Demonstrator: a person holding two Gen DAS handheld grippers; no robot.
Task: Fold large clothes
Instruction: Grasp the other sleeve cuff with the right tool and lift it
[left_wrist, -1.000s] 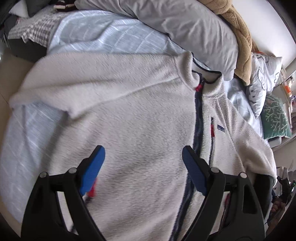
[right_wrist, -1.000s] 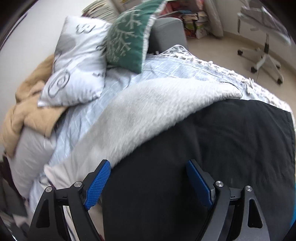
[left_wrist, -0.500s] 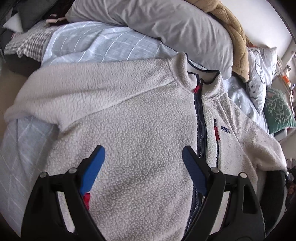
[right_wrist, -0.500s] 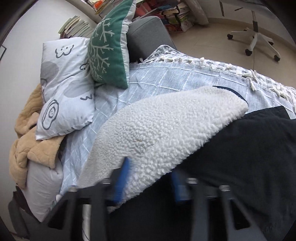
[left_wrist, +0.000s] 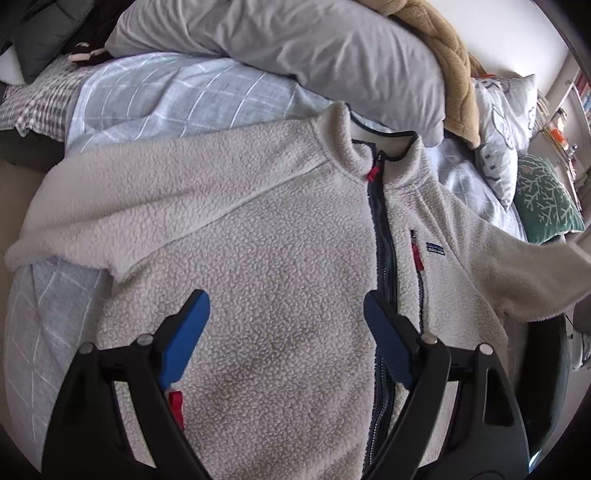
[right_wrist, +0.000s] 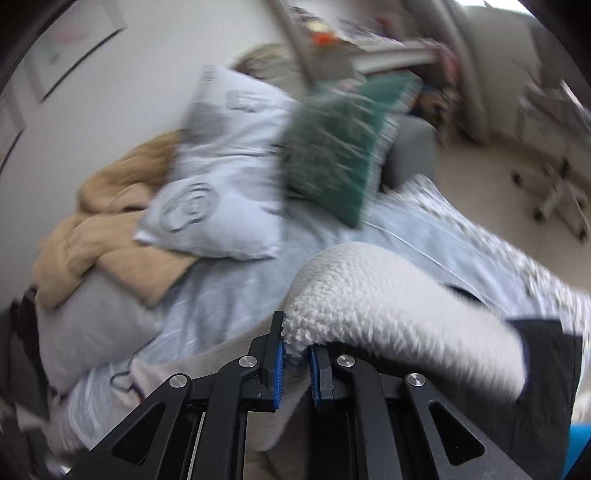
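The left wrist view looked steeply down from close above the fleece jacket (left_wrist: 280, 266) spread on the bed (left_wrist: 155, 96), facing its collar and the grey pillow (left_wrist: 295, 44) beyond. The right wrist view sat nearer the bed's far side, aimed less steeply across the jacket's sleeve (right_wrist: 388, 306) toward the wall; it was motion-blurred. Both views shared the green cushion (right_wrist: 340, 147), the printed pillow (right_wrist: 221, 166) and the tan blanket (right_wrist: 110, 229).

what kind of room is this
Most likely a bedroom at home: the fleece jacket lies on a bed with a checked blue cover, pillows piled against the wall, and a wheeled office chair on the floor beyond.
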